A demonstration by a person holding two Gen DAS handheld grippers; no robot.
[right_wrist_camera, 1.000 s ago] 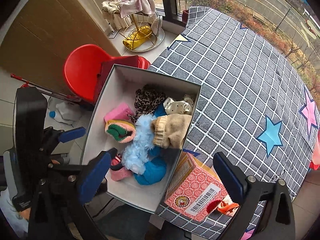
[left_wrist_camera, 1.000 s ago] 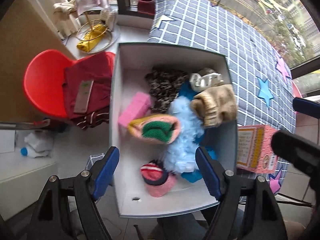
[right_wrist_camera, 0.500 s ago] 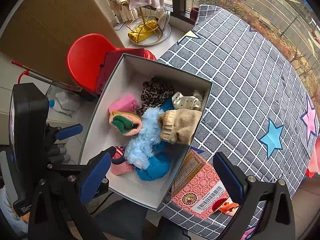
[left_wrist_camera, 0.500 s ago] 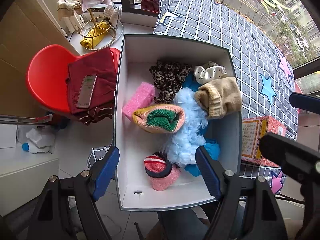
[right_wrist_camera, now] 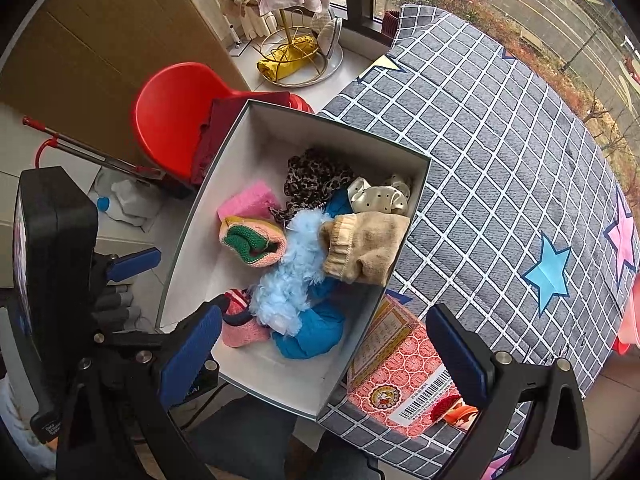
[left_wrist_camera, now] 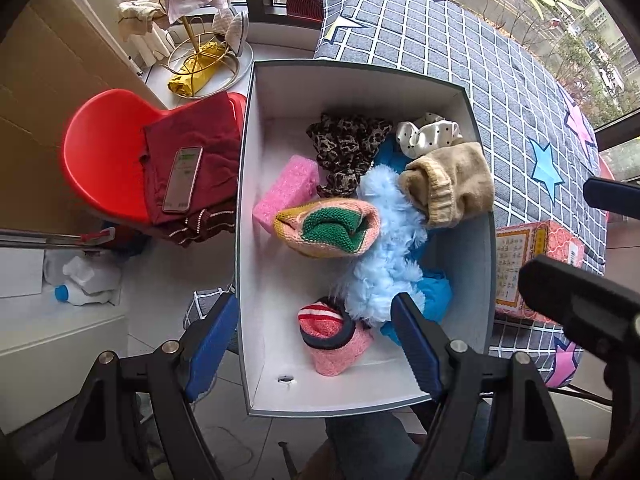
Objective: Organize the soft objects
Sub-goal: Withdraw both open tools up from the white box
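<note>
Left tool (left_wrist_camera: pixel 310 334) hangs right over the box (left_wrist_camera: pixel 360 70), pointing straight down, jaws wide apart, holding nothing. Right tool (right_wrist_camera: pixel 324 350) sits off to the side, over the near right wall of the box and the red carton (right_wrist_camera: pixel 400 376), also wide apart and empty.

Soft things all lie in the box, heaped toward its right half. Pink striped sock (left_wrist_camera: pixel 334 338) lies just below the left tool, between its two blue pads, near the front wall. Fluffy blue thing (left_wrist_camera: pixel 390 248) runs long from front to back, its near end close by the right pad. Knit roll with green inside (left_wrist_camera: pixel 328 226) lies a bit farther in, long side going left to right. Tan sock (left_wrist_camera: pixel 448 184), spotted cloth (left_wrist_camera: pixel 428 134), leopard cloth (left_wrist_camera: pixel 346 148) and pink block (left_wrist_camera: pixel 286 188) sit farther back still.

So probably a job for the left tool: nearer, right above, and lined up with the striped sock. Only needs to go straight down. Could catch the blue fluff too, since that touches the sock.

Box stands on the edge of the checked worktop (left_wrist_camera: pixel 460 52).
</note>
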